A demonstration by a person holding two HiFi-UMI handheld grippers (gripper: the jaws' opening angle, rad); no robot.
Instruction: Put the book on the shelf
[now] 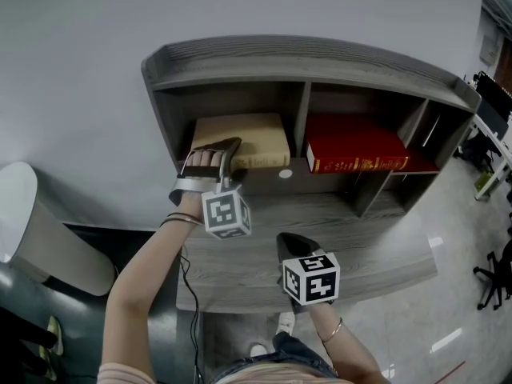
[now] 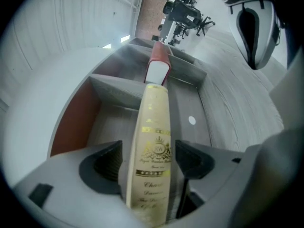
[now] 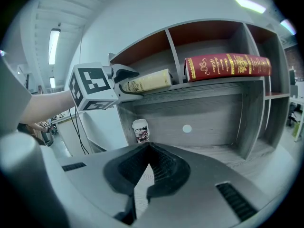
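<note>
Shelf unit (image 1: 320, 58): grey wood-grain, set against a pale wall. It has an upper row of open compartments, with narrower ones at the right end.
Desk top (image 1: 384, 246): same grey wood, running out below the compartments toward the person.
Red book (image 1: 352, 146): lies flat in the compartment right of the central divider, its gilt-printed spine facing out.
Cream book (image 1: 240, 138): lies flat in the left compartment, resting on its floor. The spine carries a gold crest and lettering and sits at the front edge. It is separated from the red book by the divider.
Left gripper (image 1: 238, 162): held level at the mouth of the left compartment. The jaws stand wide with the cream book's spine between them. One pad is clearly off the cover and the other sits close beside the page edge.
Right gripper (image 3: 149, 151): held over the desk top, well apart from both books. The jaw tips meet and nothing is between them.
Cup (image 3: 141, 130): small and white with a dark printed band, standing upright on the desk top by the left wall.
Disc (image 3: 186, 128): small, round and white, on the back panel under the compartments.
</note>
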